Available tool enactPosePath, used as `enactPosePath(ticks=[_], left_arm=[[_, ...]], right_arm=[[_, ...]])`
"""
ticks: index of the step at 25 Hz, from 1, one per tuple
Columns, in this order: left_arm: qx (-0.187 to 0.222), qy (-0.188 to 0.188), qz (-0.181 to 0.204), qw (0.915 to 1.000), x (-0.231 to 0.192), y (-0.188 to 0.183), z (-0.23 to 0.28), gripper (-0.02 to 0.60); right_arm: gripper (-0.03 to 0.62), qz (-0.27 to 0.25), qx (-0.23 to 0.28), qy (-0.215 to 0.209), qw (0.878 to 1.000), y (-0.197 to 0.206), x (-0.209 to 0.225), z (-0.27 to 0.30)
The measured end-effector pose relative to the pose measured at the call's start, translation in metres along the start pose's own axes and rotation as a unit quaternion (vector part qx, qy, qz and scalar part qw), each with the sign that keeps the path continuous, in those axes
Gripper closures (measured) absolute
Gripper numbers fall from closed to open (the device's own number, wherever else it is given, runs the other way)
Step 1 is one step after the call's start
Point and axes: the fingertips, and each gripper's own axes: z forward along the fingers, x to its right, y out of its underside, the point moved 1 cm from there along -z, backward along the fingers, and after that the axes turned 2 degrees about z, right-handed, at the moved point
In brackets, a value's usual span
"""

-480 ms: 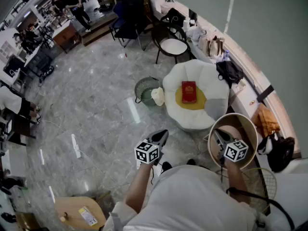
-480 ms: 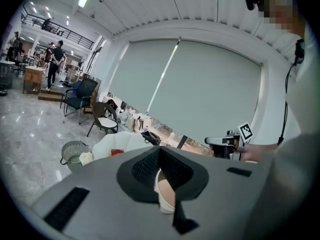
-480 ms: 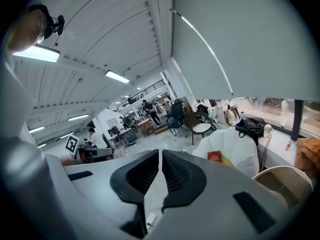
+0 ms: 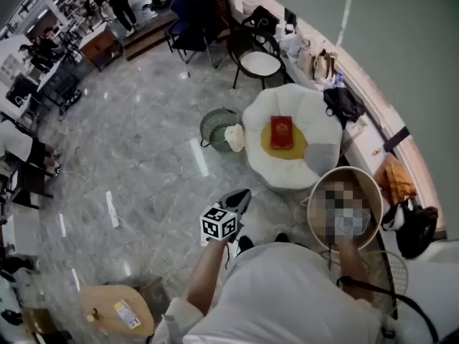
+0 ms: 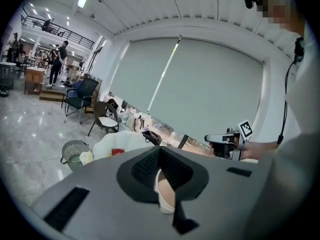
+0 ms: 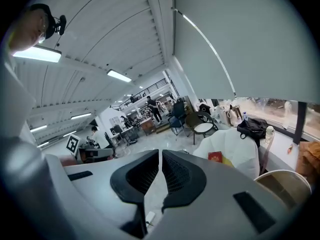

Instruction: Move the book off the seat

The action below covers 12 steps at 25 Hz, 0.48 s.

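Barely anything moves: the red book [image 4: 281, 132] stays flat on the yellow cushion [image 4: 269, 149] at the centre of the white petal seat [image 4: 315, 113]. Left gripper [image 4: 242, 196] and right gripper [image 6: 160, 154] are closed and empty, well short of the seat. Approach outstanding.

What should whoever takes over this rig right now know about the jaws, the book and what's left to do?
Left gripper: jaws shut, empty, short of the seat.
Right gripper: jaws shut, empty.
Red book: flat on the yellow cushion of the white seat, nothing touching it.
Done: nothing yet.
Left: reach in, open the jaws, grip the book, lift it off the seat.
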Motion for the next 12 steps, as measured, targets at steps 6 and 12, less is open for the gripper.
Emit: enactPosePath(ticks=[6, 12], left_arm=[[0.0, -0.014, -0.001, 0.9999, 0.004, 0.003, 0.003, 0.58], [-0.002, -0.029, -0.003, 0.9996, 0.013, 0.009, 0.01, 0.58]], right_arm=[[0.545, 0.003, -0.004, -0.007, 1.0, -0.002, 0.009, -0.003], [0.545, -0.001, -0.015, -0.021, 1.0, -0.003, 0.021, -0.008]])
